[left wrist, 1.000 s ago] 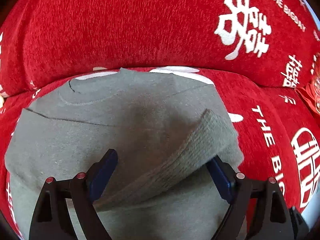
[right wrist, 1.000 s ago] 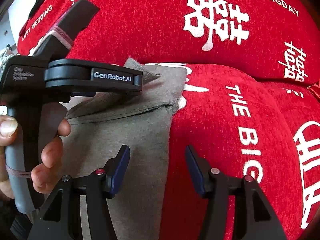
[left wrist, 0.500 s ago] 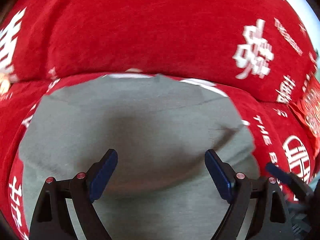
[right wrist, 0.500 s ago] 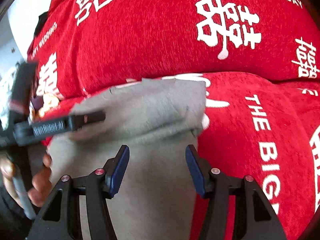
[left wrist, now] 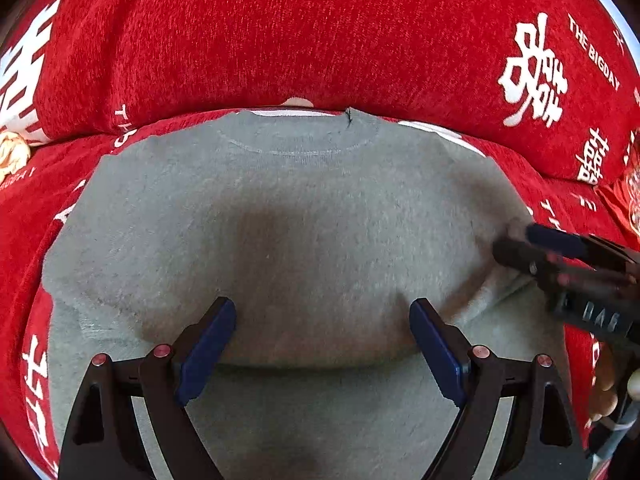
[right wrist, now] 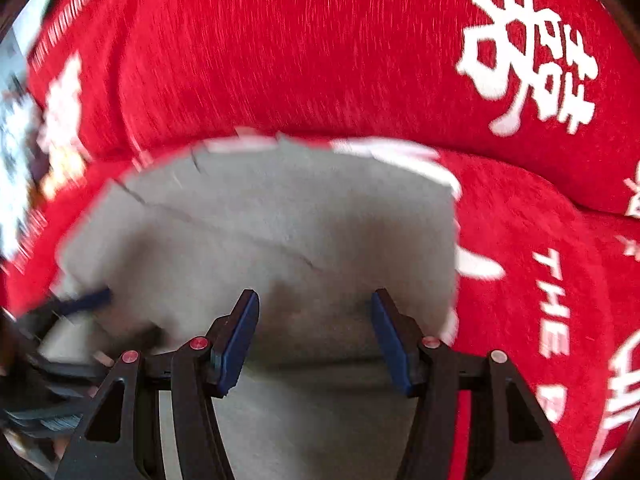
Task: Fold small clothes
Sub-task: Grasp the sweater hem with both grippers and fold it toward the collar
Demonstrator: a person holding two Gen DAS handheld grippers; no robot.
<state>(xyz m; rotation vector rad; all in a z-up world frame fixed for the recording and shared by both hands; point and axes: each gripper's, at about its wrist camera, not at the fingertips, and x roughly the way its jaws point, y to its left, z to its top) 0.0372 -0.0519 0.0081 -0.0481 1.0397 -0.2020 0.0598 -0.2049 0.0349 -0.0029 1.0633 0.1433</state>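
I see the grey sweater filling the red sofa seat to its back edge; my left gripper and right gripper hover released, angled down.

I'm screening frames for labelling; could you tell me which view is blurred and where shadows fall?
Left wrist view: mostly sharp, a dark shadow on the grey garment ahead of the left gripper. Right wrist view: motion-smeared throughout, worst at left edge; fisheye bending in both.
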